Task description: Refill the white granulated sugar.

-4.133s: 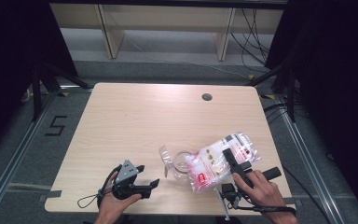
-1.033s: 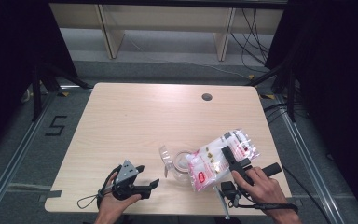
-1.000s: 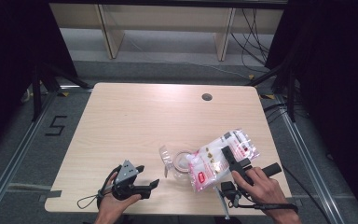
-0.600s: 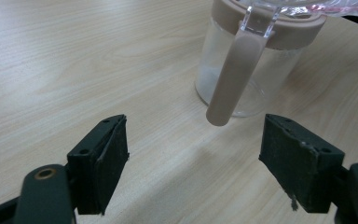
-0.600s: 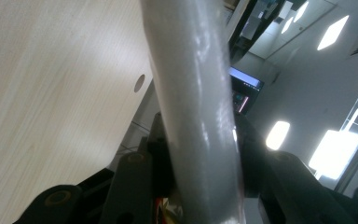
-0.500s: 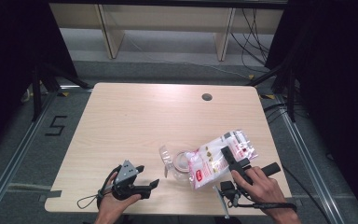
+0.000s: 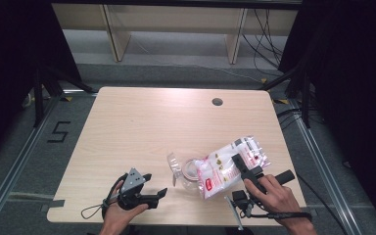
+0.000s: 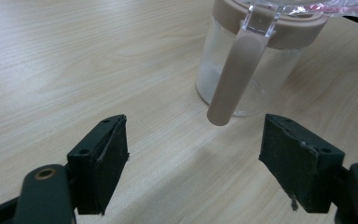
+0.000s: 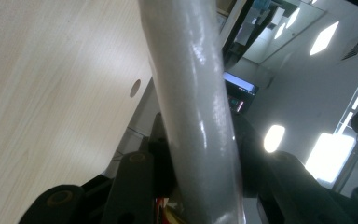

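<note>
The bag, a soft, crinkly plastic pouch of white contents at the lower right of the high view, sits tipped over the jug; it looks light but floppy and slippery, so it is best pinched at a flat edge, where the right hand-held gripper clamps it. The jug is clear, rigid and probably breakable, with a smooth tan handle as its natural hold. The left hand-held gripper, at the lower left, rests on the counter with jaws wide apart and empty.
</note>
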A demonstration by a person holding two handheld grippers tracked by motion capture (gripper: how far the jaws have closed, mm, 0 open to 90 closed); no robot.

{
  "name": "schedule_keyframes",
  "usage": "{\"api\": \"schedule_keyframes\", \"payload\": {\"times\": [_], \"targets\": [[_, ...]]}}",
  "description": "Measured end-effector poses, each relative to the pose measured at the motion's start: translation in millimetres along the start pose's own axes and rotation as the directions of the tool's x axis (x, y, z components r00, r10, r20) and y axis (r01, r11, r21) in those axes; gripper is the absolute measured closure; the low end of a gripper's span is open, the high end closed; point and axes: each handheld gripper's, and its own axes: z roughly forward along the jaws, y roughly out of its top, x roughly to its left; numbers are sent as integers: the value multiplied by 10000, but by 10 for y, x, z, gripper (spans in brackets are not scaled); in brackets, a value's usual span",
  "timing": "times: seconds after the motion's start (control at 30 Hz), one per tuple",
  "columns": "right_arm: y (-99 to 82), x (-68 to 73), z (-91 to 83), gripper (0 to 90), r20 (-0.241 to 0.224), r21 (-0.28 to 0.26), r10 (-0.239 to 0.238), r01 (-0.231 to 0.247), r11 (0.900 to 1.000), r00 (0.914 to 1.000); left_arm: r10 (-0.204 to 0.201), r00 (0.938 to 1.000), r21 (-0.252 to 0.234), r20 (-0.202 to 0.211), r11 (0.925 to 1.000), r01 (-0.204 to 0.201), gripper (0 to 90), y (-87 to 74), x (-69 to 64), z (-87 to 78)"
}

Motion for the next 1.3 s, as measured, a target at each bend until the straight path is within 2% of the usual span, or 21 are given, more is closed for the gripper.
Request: {"api": "schedule_keyframes", "payload": {"times": [0.13,0.2,0.27,0.33,0.37,0.43,0.47,0.5,0.53,0.6,0.83,0.87,0.93,0.97,1.0,1.03,1.07,1.13,1.23,1.27,1.3], "targets": [[-2,-4,4,672,28,-19,171,-171,9999,9998,14,10000,26,-27,10000,-13,227,-2,-2,-1],[-3,16,1,672,-125,94,510,-508,9987,9986,24,10000,50,-63,10000,-23,227,2,1,-1],[-2,-11,20,673,-109,-89,215,-216,9997,9997,-96,9999,-40,-60,9999,95,227,-6,-6,9],[0,-8,23,673,-121,-50,309,-310,9995,9994,20,10000,29,-36,10000,-20,227,1,-1,0],[1,-10,27,673,-129,-69,320,-321,9995,9994,-50,9999,8,-96,10000,50,227,1,-8,2],[4,-25,37,673,-104,-153,165,-167,9997,9998,-42,10000,-34,-45,10000,41,227,-4,-2,7],[6,-5,34,673,-157,-71,481,-482,9988,9987,68,10000,66,-15,10000,-68,227,0,5,-5],[7,-37,44,673,-27,-256,173,-174,9995,9998,65,10000,53,-14,10000,-65,227,1,6,-3],[8,-20,32,673,-150,-85,468,-469,9989,9988,43,9999,109,-125,9999,-42,227,2,0,-6],[11,-26,35,673,-129,-124,499,-500,9987,9987,16,10000,22,-48,10000,-16,227,0,-5,0],[6,-16,30,674,-128,-184,528,-531,9984,9985,65,10000,59,-10,10000,-65,227,1,7,-4],[4,-27,36,675,-72,-284,362,-364,9989,9993,70,10000,68,-13,10000,-70,227,1,7,-4],[2,-24,31,675,-108,-234,463,-466,9986,9989,65,10000,63,-13,10000,-65,227,1,7,-4],[0,-35,32,675,-28,-283,344,-345,9990,9994,59,10000,60,-11,10000,-59,227,2,7,-4],[-7,-22,20,675,-109,-170,481,-483,9987,9988,78,10000,74,-15,9999,-78,227,2,7,-4],[-10,-25,14,676,-87,-195,423,-424,9989,9991,78,10000,75,-20,9999,-78,227,2,7,-3],[-10,5,-6,676,-122,-44,831,-831,9965,9965,76,10000,75,-18,9999,-76,227,2,6,-3],[-20,-33,-10,676,-30,-256,294,-295,9992,9996,84,10000,77,-14,9999,-84,227,2,8,-4],[-38,-2,-36,677,-86,-47,763,-764,9971,9970,61,10000,66,-13,10000,-61,227,1,8,-4],[-39,-29,-28,677,-33,-195,420,-420,9989,9991,76,10000,75,-12,9999,-76,227,1,8,-5],[-43,-36,-30,678,-49,-190,311,-312,9993,9995,76,10000,70,-17,9999,-76,227,1,7,-4]]}}
